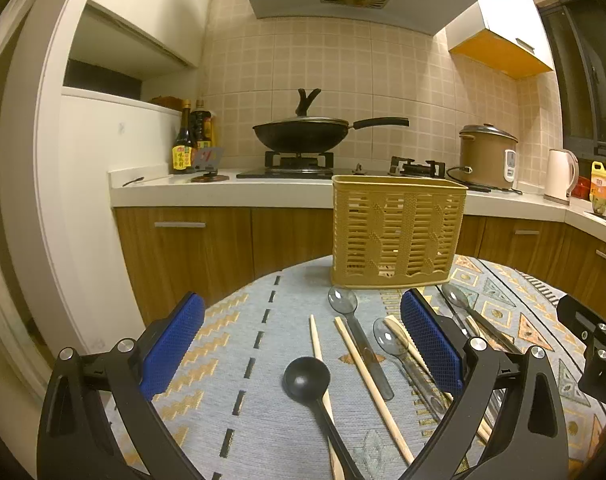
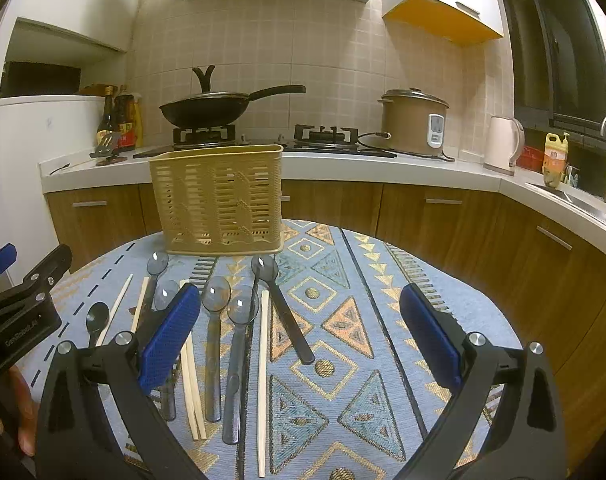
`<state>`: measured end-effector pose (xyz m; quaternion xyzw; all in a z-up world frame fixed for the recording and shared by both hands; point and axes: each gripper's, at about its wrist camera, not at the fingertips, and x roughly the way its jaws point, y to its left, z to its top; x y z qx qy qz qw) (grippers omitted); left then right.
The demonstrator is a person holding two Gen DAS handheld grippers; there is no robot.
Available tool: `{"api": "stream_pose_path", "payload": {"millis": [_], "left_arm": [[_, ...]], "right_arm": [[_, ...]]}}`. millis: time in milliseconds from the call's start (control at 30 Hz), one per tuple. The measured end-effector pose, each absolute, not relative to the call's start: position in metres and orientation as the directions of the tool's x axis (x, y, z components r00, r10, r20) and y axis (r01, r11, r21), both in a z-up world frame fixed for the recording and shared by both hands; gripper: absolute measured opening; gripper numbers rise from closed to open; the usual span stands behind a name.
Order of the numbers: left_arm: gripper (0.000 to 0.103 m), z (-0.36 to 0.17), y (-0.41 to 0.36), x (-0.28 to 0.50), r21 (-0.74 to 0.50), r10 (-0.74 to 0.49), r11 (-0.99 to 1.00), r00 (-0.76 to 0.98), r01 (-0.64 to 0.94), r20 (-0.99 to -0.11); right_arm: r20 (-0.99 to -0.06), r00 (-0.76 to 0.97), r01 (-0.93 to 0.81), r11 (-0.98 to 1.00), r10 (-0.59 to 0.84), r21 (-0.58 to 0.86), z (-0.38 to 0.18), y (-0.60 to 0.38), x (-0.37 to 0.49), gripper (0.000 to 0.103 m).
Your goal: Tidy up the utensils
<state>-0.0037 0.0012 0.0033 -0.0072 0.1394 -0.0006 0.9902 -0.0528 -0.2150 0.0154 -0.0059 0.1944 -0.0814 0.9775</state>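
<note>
1. The left gripper [image 1: 303,336] hangs low over a round table covered with a blue-grey woven cloth with orange and gold geometric patterns [image 1: 239,344]; its blue-padded fingers [image 1: 171,344] are spread wide and hold nothing.
2. The right gripper [image 2: 299,336] hovers over the same cloth further right, its fingers likewise spread apart and empty.
3. A tan perforated plastic utensil basket [image 1: 395,232] stands upright at the far edge of the table, beyond the utensils; from these angles its inside appears empty, though the slats hide much of it.
4. A small black plastic spoon [image 1: 307,378] lies nearest the left gripper, bowl towards the basket, its handle crossing a pale wooden chopstick [image 1: 317,340].
5. A second wooden chopstick [image 1: 367,380] lies just right of it, beside a translucent grey plastic spoon [image 1: 343,300] whose bowl lies close to the basket's base.
6. In the right wrist view, two more clear grey spoons [image 2: 217,300] lie side by side between a pair of chopsticks [image 2: 193,396] and a single long chopstick [image 2: 263,380].
7. A dark long-handled spoon [image 2: 265,268] lies angled just right of that chopstick, its bowl near the basket.
8. Behind the table, a black lidded wok [image 1: 303,132] sits on the gas stove [image 1: 299,164], and a brown rice cooker [image 2: 415,120] stands on the counter.
</note>
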Motion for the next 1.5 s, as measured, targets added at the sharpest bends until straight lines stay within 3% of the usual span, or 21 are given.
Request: {"api": "stream_pose_path", "payload": {"millis": [1500], "left_arm": [[0.095,0.0011,0.0022,-0.0022,-0.017,-0.005,1.0,0.96,0.0,-0.28]], "right_arm": [[-0.39,0.908,0.14,0.988,-0.155,-0.065,0.0131,-0.2099,-0.0506,0.095]]}}
